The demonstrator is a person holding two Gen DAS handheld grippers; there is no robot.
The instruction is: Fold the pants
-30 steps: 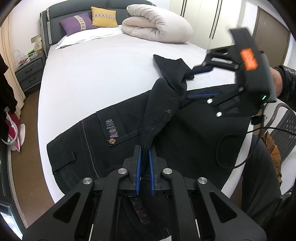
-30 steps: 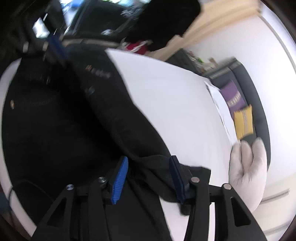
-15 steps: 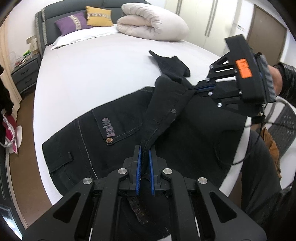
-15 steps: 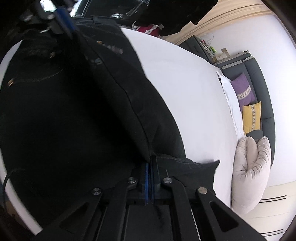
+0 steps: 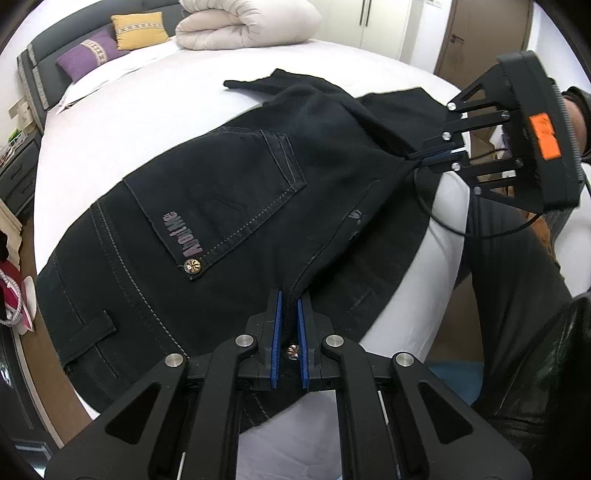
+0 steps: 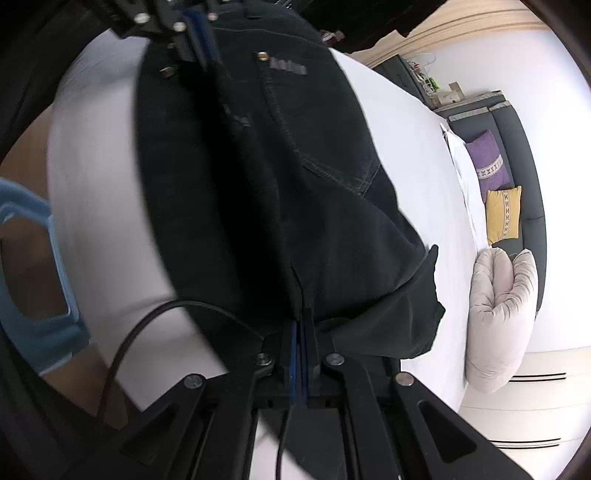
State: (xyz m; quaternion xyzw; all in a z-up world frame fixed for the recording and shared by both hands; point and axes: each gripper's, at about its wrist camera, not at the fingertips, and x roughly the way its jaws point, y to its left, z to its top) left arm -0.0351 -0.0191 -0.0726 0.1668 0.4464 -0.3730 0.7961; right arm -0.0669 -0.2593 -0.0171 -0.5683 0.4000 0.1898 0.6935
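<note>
Black pants [image 5: 236, 206] lie across the near end of a white bed [image 5: 129, 107], back pocket with a lettered label facing up. My left gripper [image 5: 289, 302] is shut on a raised fold at the waistband, with a metal button showing between its blue pads. My right gripper [image 5: 424, 157] is shut on the same fold further along, at the right of the left wrist view. In the right wrist view the pants [image 6: 251, 177] stretch away from the right gripper [image 6: 301, 317] to the left gripper [image 6: 199, 40] at the top.
A rolled cream duvet [image 5: 247, 22], a purple pillow [image 5: 86, 55] and a yellow pillow [image 5: 140, 29] sit at the headboard end. A nightstand [image 5: 14, 173] stands left of the bed. A black cable [image 6: 147, 332] trails below the right gripper. A person's dark-clothed legs [image 5: 517, 295] stand at the bed's near right.
The right gripper closed on the fold of the pants. Both grippers then drew the fold toward the bed's near edge, spreading the fabric so the back pocket lies flatter.
</note>
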